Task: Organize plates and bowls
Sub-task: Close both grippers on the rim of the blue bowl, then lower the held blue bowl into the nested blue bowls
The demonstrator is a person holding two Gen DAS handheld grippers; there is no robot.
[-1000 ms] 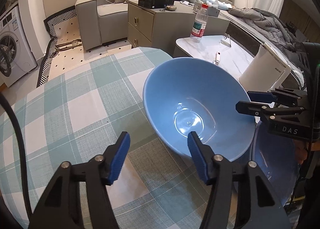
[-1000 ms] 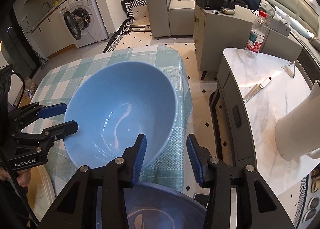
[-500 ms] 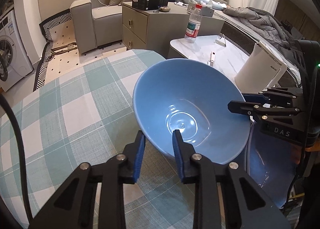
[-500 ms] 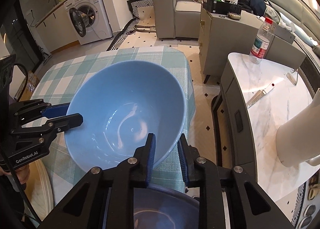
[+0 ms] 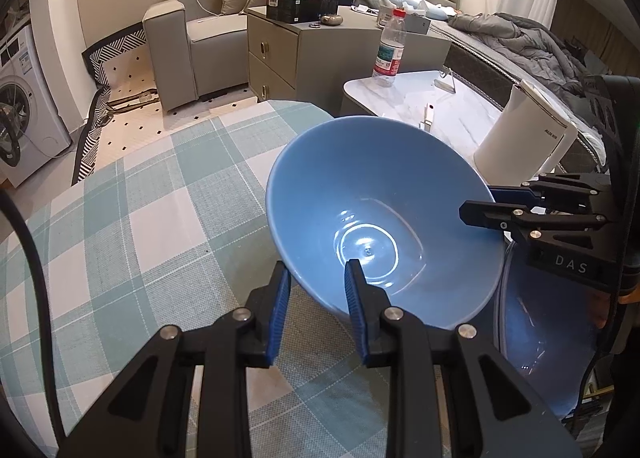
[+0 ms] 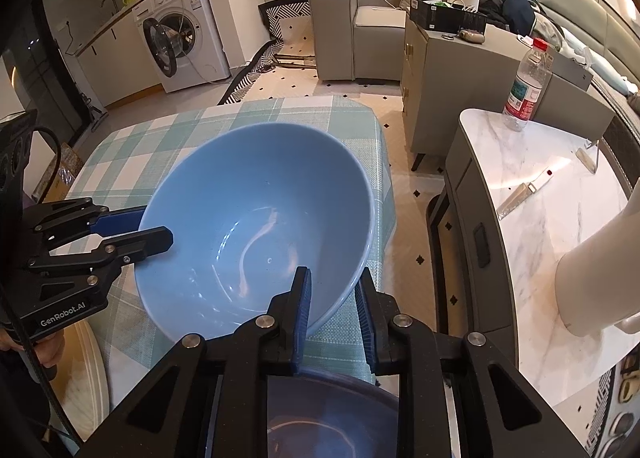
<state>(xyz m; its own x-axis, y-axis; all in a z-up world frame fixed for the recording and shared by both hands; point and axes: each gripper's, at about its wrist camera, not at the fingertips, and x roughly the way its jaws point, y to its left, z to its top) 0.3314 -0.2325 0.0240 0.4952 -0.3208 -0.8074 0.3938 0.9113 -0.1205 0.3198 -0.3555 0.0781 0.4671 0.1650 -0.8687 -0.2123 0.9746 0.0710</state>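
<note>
A large light blue bowl is held tilted above the checked tablecloth. My left gripper is shut on its near rim. My right gripper is shut on the opposite rim; the bowl also shows in the right wrist view. The right gripper appears at the right of the left wrist view, and the left gripper at the left of the right wrist view. A darker blue bowl sits below my right gripper, also seen in the left wrist view.
A marble side table with a water bottle, a knife and a white kettle stands to the right. A cream plate lies at the table's near left edge. A grey cabinet and sofa stand behind.
Both grippers have closed onto opposite rims of the light blue bowl, from open a second ago. The bowl has lifted and tilted slightly.
</note>
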